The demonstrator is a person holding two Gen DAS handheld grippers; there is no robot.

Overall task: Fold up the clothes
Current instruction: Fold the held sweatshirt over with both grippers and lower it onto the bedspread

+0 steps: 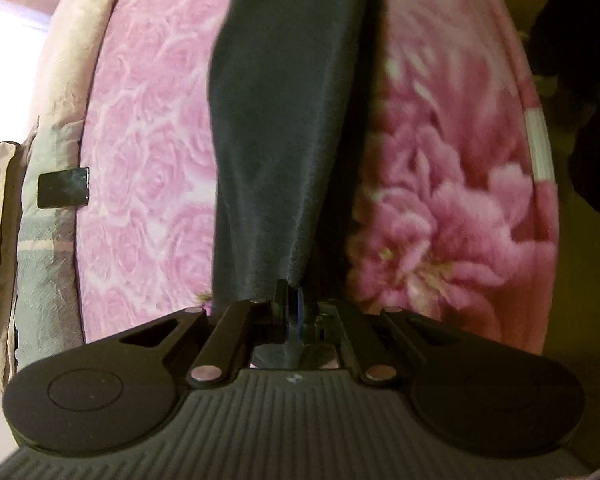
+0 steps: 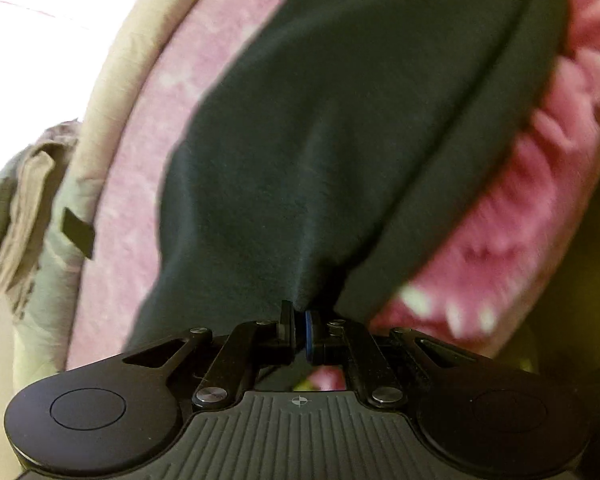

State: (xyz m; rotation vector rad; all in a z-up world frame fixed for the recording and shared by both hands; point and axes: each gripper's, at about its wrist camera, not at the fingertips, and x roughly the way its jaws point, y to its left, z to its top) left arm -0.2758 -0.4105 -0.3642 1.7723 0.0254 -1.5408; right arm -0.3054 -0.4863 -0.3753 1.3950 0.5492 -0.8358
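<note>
My left tool [image 1: 290,300] is clamped tight on the near edge of the dark garment [image 1: 288,120], which runs away from me as a narrow band across the pink floral blanket [image 1: 148,140] on the bed. My right tool [image 2: 300,324] is pinched closed on a gathered fold of the same garment [image 2: 340,120], spread wider here over the blanket [image 2: 540,200]. Further left lie a small black rectangular thing [image 1: 63,189] and crumpled pale bedding [image 1: 60,100].

Each gripper [image 1: 290,304] [image 2: 300,326] is black, with round side discs and silver screws. A ribbed grey base sits at six o'clock. One pad is blue-edged.
</note>
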